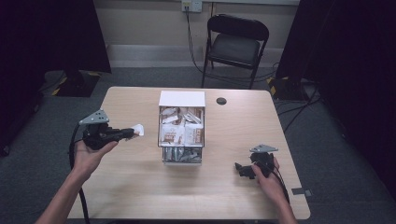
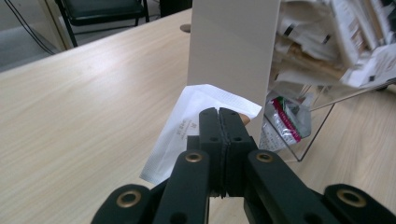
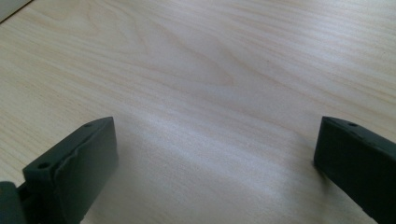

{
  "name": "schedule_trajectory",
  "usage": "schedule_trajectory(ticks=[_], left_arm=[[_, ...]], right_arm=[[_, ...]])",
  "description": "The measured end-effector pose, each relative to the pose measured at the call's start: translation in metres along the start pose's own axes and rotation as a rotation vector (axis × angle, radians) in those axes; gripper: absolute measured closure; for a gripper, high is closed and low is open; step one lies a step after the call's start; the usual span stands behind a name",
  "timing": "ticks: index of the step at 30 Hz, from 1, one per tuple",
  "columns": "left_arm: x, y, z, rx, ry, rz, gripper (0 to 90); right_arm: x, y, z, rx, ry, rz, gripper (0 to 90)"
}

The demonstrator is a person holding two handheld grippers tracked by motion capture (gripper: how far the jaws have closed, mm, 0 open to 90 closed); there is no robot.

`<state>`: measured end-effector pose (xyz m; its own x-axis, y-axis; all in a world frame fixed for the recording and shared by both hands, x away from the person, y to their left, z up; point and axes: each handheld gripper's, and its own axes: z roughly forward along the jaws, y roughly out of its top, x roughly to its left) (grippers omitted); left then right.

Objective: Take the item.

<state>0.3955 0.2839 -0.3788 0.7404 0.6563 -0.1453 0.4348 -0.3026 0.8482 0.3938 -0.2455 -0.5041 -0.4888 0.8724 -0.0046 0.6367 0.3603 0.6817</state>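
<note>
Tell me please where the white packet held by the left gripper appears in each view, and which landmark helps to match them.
High view: the white packet sits left of centre, at the left gripper's tips, beside the organizer box.
Left gripper view: low centre, clamped between the shut jaws, in front of the box's white side.
Right gripper view: not in it.
Shared landmark: the wooden table.
</note>
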Motion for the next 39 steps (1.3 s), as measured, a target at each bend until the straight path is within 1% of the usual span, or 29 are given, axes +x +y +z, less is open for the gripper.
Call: schedule_trajectory(ticks=[3, 6, 7, 10, 12, 13, 15, 16, 17, 22, 29, 30, 32, 39], left_arm=[[0.000, -0.003, 0.005, 0.012, -0.006, -0.001, 89.3], [-0.001, -0.007, 0.013, 0.020, 0.001, -0.008, 89.3], [-0.001, -0.008, 0.015, 0.028, 0.006, -0.009, 89.2], [0.000, -0.013, 0.024, 0.055, -0.006, -0.020, 89.2], [0.000, -0.016, 0.030, 0.076, -0.011, -0.015, 89.2], [0.000, -0.018, 0.034, 0.082, -0.009, -0.018, 89.2], [0.000, -0.022, 0.041, 0.103, -0.023, -0.021, 89.3], [-0.001, -0.024, 0.044, 0.108, -0.020, -0.019, 89.3], [-0.001, -0.026, 0.048, 0.124, -0.024, -0.021, 89.3], [-0.005, -0.032, 0.061, 0.158, -0.044, -0.017, 89.2], [-0.005, -0.040, 0.075, 0.198, -0.050, -0.021, 89.2], [-0.005, -0.041, 0.077, 0.210, -0.055, -0.023, 89.2], [-0.005, -0.042, 0.080, 0.212, -0.059, -0.030, 89.3], [-0.006, -0.047, 0.087, 0.231, -0.071, -0.036, 89.3]], right_arm=[[0.000, 0.000, 0.000, 0.000, 0.000, 0.000, 0.0], [0.000, 0.000, 0.000, 0.000, 0.000, 0.000, 0.0], [0.000, 0.000, 0.000, 0.000, 0.000, 0.000, 0.0], [0.000, 0.000, 0.000, 0.000, 0.000, 0.000, 0.0], [0.000, 0.000, 0.000, 0.000, 0.000, 0.000, 0.0], [0.000, 0.000, 0.000, 0.000, 0.000, 0.000, 0.0], [0.000, 0.000, 0.000, 0.000, 0.000, 0.000, 0.0], [0.000, 0.000, 0.000, 0.000, 0.000, 0.000, 0.0], [0.000, 0.000, 0.000, 0.000, 0.000, 0.000, 0.0], [0.000, 0.000, 0.000, 0.000, 0.000, 0.000, 0.0], [0.000, 0.000, 0.000, 0.000, 0.000, 0.000, 0.0], [0.000, 0.000, 0.000, 0.000, 0.000, 0.000, 0.0], [0.000, 0.000, 0.000, 0.000, 0.000, 0.000, 0.0], [0.000, 0.000, 0.000, 0.000, 0.000, 0.000, 0.0]])
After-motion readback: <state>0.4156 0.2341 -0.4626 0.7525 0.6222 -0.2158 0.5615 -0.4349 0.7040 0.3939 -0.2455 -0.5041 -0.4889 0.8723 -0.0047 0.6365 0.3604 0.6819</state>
